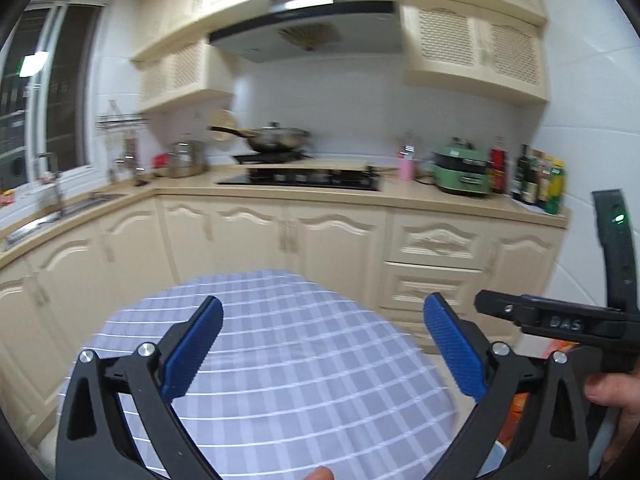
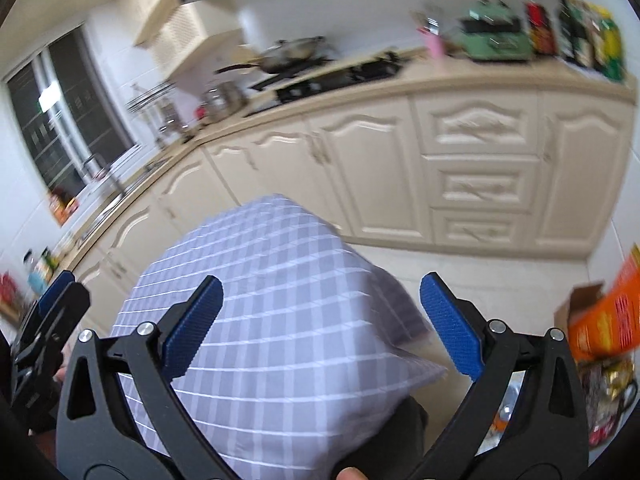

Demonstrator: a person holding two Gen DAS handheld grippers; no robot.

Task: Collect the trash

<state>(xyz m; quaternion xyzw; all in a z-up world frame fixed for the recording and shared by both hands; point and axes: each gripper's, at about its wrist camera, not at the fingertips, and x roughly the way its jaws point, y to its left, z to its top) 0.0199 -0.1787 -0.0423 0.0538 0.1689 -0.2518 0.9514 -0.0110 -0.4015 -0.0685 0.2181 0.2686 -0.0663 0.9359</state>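
Both tools hang wide open with nothing between their blue pads: the left tool [image 1: 322, 344] at the bottom of its frame, the right tool [image 2: 320, 324] likewise, each above the checked cloth on the surface [image 1: 280, 360]. No trash shows on that cloth; an orange box [image 2: 600, 320] sits on the floor at lower right of the right view.

Lilac-and-white checked tablecloth [image 1: 280, 340], cream cabinets [image 1: 332, 240], blue-padded claws.
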